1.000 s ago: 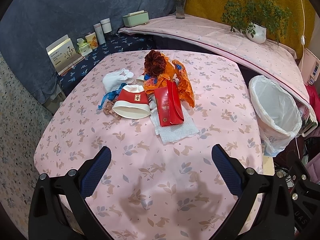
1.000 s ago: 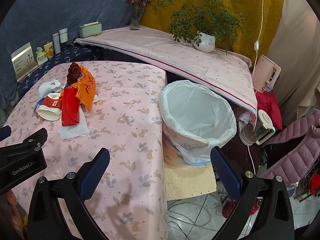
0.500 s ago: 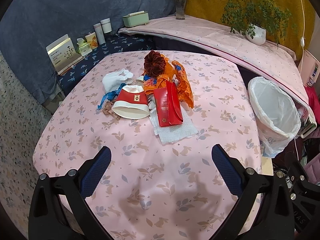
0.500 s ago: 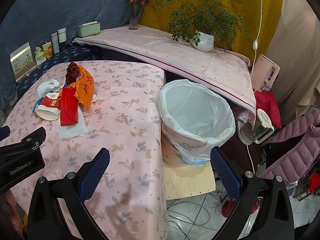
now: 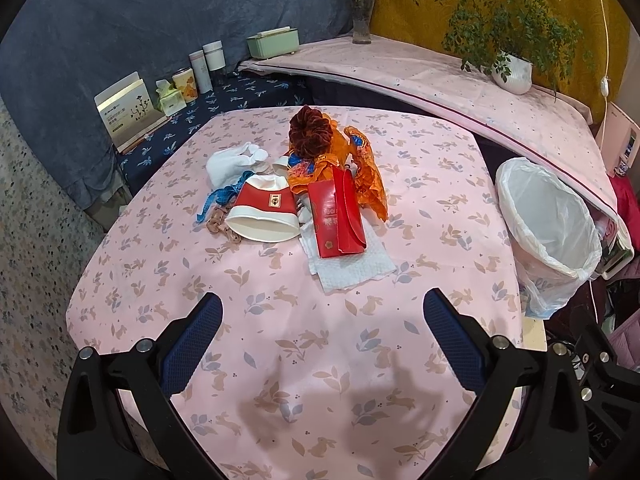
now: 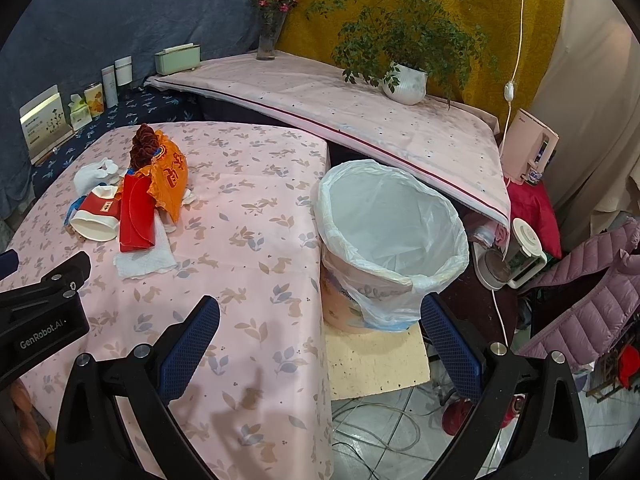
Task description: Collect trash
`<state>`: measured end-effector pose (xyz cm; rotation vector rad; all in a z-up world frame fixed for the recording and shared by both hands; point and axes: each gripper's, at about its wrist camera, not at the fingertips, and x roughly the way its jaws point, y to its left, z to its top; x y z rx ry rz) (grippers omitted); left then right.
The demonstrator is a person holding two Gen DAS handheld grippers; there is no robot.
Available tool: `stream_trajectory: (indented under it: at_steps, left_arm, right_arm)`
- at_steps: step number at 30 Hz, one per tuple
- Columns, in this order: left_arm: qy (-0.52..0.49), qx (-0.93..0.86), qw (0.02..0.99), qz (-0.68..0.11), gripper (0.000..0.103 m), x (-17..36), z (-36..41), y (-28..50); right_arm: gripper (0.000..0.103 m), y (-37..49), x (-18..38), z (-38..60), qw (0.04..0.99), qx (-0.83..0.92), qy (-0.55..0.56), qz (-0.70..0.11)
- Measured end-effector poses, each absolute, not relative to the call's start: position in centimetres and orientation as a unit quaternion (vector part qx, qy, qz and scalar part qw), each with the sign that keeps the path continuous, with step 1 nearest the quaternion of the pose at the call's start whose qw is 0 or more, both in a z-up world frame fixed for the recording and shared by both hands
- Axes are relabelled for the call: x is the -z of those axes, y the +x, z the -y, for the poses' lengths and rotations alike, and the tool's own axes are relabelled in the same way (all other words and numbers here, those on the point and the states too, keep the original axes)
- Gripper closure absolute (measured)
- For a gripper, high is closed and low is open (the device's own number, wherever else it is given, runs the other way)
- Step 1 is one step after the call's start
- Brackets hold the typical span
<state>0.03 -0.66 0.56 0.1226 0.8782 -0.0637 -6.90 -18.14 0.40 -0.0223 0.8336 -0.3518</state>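
A pile of trash lies mid-table: a red box [image 5: 337, 216] on a white paper towel [image 5: 348, 266], a red-and-white paper cup [image 5: 264, 213] on its side, an orange wrapper [image 5: 366, 176], a dark red frilly ball [image 5: 310, 131], a white glove [image 5: 232, 162] and a blue ribbon [image 5: 212, 202]. The pile also shows in the right wrist view, with the red box [image 6: 135, 216]. A bin with a white liner [image 6: 390, 240] stands beside the table's right edge; it also shows in the left wrist view [image 5: 548, 220]. My left gripper [image 5: 322, 320] is open and empty above the near table. My right gripper [image 6: 318, 324] is open and empty near the bin.
The pink patterned tablecloth [image 5: 280, 360] covers the table. A low shelf behind holds a potted plant [image 6: 404, 84], a flower vase [image 5: 362, 20], a green box [image 5: 274, 42] and several cans and cartons [image 5: 188, 84]. A blender [image 6: 516, 256], cables and a purple jacket [image 6: 592, 300] crowd the floor at right.
Both views have shifted slightly; the trash pile and the bin look unmoved. Both grippers stay open and empty.
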Motion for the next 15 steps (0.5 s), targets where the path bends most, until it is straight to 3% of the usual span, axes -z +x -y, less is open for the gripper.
stream_trajectory:
  at_steps: [15]
  left_arm:
    - [0.059, 0.032, 0.906, -0.418, 0.007, -0.60, 0.80, -0.05]
  right_arm:
    - [0.007, -6.93, -0.62, 18.63, 0.900, 0.180, -0.007, -0.398]
